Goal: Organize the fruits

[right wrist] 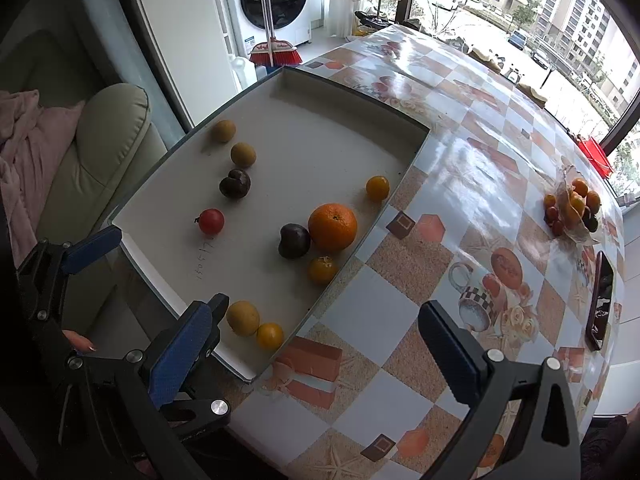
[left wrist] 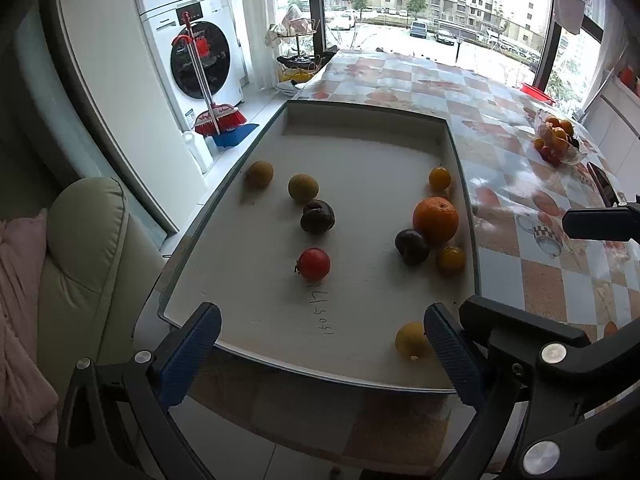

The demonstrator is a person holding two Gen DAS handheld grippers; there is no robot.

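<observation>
A: Both tools are empty. The left hand-held gripper (left wrist: 320,344) hangs with its blue-padded jaws spread wide at the bottom of its own view, over the near lip of the shallow grey rectangular tray (left wrist: 360,152). The right hand-held gripper (right wrist: 320,352) is just as wide, low in its frame, over the checked, glossy-clothed counter (right wrist: 460,184) beside the tray's corner.

B: And the fruit?

A: All loose on the tray. The big round orange (right wrist: 332,227) sits right of centre, touching a dark purple plum (right wrist: 294,241); a small yellow-orange cherry tomato (right wrist: 322,270) lies just below them. A small red tomato (right wrist: 211,221) is centre-left, a second dark plum (right wrist: 235,183) above it, and a dull yellow round fruit (right wrist: 243,317) sits near the lower tray edge.

B: What could spoil it?

A: I'd judge rolling the main risk. Everything is round on a flat floor, so a pad nudging one off-centre could send it away. Reaching for the plum may knock the orange, since they touch. And the glass bowl of fruit (right wrist: 572,208) at the right is well apart, a long carry.
</observation>
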